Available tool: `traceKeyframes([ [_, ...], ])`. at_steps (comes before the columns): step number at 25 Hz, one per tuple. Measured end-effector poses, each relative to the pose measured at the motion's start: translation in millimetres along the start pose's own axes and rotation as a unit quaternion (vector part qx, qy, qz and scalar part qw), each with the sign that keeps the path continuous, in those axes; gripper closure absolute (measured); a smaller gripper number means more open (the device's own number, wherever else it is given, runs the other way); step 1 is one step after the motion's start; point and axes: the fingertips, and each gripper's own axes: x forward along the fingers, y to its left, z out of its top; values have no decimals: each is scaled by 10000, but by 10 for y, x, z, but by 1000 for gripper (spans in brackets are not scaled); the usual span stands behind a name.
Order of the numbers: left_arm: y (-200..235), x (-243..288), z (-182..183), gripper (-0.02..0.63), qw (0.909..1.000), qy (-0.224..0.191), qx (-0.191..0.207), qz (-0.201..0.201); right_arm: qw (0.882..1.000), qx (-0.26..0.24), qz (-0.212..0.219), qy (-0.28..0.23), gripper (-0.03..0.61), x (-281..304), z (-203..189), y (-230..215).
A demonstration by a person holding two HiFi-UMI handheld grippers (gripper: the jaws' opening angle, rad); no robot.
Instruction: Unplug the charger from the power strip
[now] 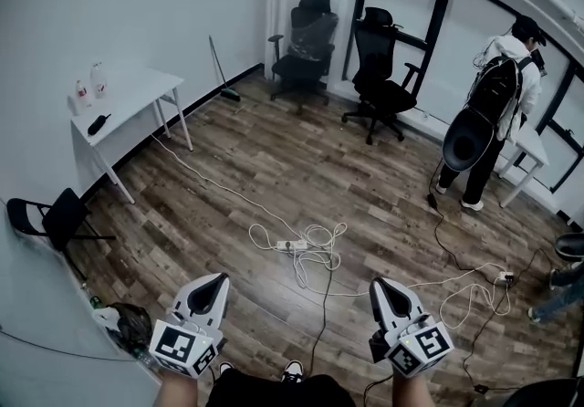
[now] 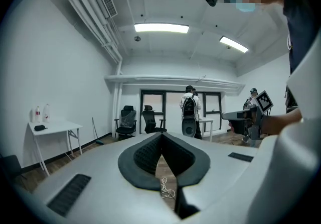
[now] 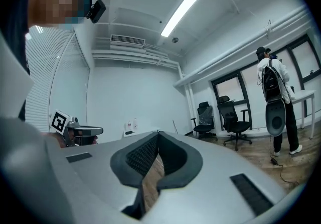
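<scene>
A white rectangular desk [image 1: 137, 93] stands against the wall at upper left. At lower left, the grey left gripper [image 1: 219, 279] has its dark ribbed fingers [image 2: 145, 155] pressed together on nothing. At centre, the white power strip [image 1: 292, 245] lies on the wooden plank floor [image 1: 365, 177] amid looped white cables [image 1: 317, 234], well apart from both grippers; the charger is too small to make out. At lower right, the grey right gripper [image 1: 377, 285] shows its fingers [image 3: 140, 155] likewise closed and empty. A person wearing a black backpack [image 1: 497, 113] stands at upper right.
</scene>
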Motion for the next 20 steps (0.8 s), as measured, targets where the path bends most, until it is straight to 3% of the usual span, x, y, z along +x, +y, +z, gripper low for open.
traceKeyframes([
  [11, -283, 622, -114, 595, 9997, 114, 35, -222, 10000, 28, -46, 0, 557, 0, -93, -582],
  [20, 125, 1341, -186, 595, 9978, 196, -81, -630, 9989, -36, -455, 114, 557, 519, -99, -904],
])
